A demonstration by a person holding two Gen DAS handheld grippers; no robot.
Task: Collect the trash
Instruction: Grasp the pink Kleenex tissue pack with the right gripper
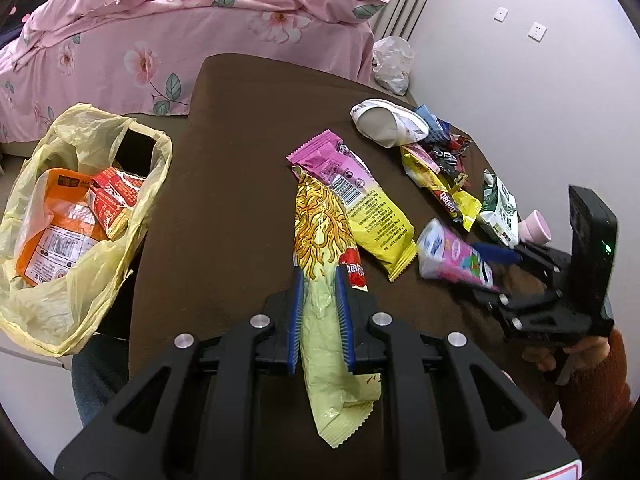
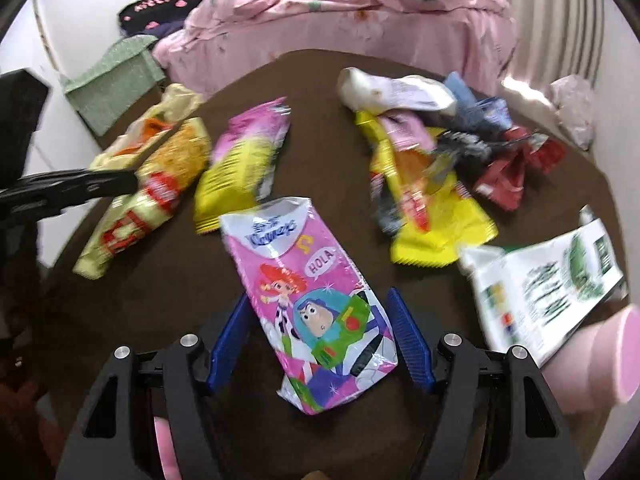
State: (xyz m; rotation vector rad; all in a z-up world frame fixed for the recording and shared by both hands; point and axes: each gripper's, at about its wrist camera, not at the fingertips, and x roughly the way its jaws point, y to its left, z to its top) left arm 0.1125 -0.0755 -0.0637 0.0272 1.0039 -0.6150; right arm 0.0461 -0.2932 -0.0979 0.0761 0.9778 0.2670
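Observation:
My left gripper (image 1: 319,276) is shut on a long yellow-green noodle wrapper (image 1: 322,252) that lies on the brown table (image 1: 224,184). The wrapper also shows in the right wrist view (image 2: 144,196). My right gripper (image 2: 318,300) has its jaws apart around a pink cartoon tissue pack (image 2: 316,292), touching neither side clearly. The pack and the right gripper (image 1: 486,262) also show in the left wrist view, the pack (image 1: 452,258) at the right. A yellow plastic bag (image 1: 72,220) holding orange and red wrappers sits at the table's left edge.
A pink-and-yellow wrapper (image 1: 360,196) lies beside the noodle wrapper. A pile of wrappers (image 1: 440,164), a white shoe (image 1: 388,122), a green-white packet (image 2: 548,284) and a pink cup (image 2: 600,360) sit at the right. A pink bed (image 1: 180,32) stands behind the table.

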